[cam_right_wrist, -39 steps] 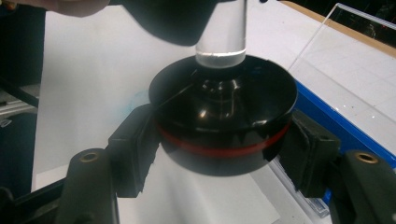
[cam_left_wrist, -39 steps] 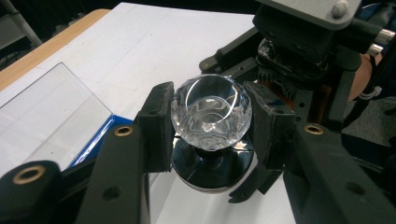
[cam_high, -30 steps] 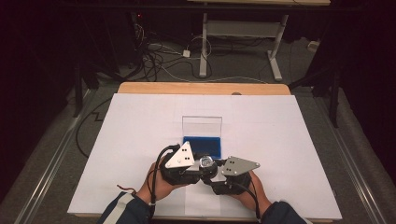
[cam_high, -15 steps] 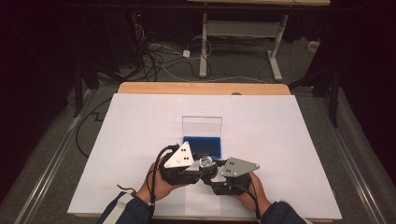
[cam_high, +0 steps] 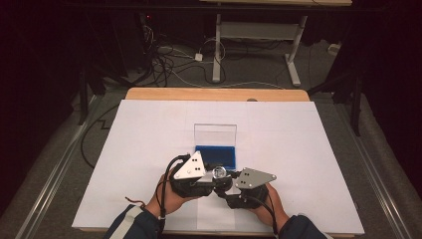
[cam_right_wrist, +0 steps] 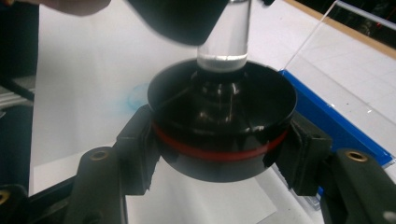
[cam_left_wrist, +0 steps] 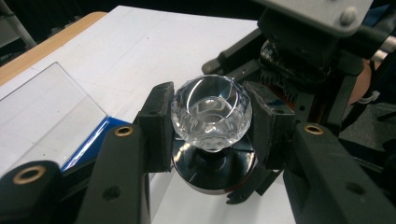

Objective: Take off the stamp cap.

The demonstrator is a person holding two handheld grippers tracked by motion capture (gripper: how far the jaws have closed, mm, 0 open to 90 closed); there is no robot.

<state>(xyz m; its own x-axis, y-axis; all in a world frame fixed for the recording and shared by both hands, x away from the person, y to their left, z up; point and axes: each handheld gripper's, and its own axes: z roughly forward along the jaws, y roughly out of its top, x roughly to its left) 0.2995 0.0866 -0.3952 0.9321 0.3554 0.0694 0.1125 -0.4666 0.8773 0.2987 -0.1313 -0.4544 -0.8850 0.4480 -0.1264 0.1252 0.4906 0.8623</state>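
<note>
Crystal-knobbed stopper [cam_left_wrist: 211,112], clear and faceted at the head, sits clamped between the pads of your left gripper [cam_left_wrist: 211,126], and its clear stem runs straight down into a black cap with a red ring [cam_right_wrist: 222,126], which your right gripper [cam_right_wrist: 219,140] grips across its rim. Both pairs of jaws are closed on their parts, so the two pieces are joined and held from opposite ends. The relation to mind is the shared long axis: faceted head above, stem in the middle, black cap below, all in one line. Your two grips lie across that line at different heights, touching the same assembly, so any parting or seating move has to travel along the stem, not across it. In the high view the grippers meet nose to nose near the front edge of the white table [cam_high: 308,149], the left gripper [cam_high: 215,175] slightly nearer the blue-based clear case [cam_high: 215,144]. That case stands just beyond the hands, its transparent lid upright, and is the closer reach for your left hand [cam_high: 171,194].
</note>
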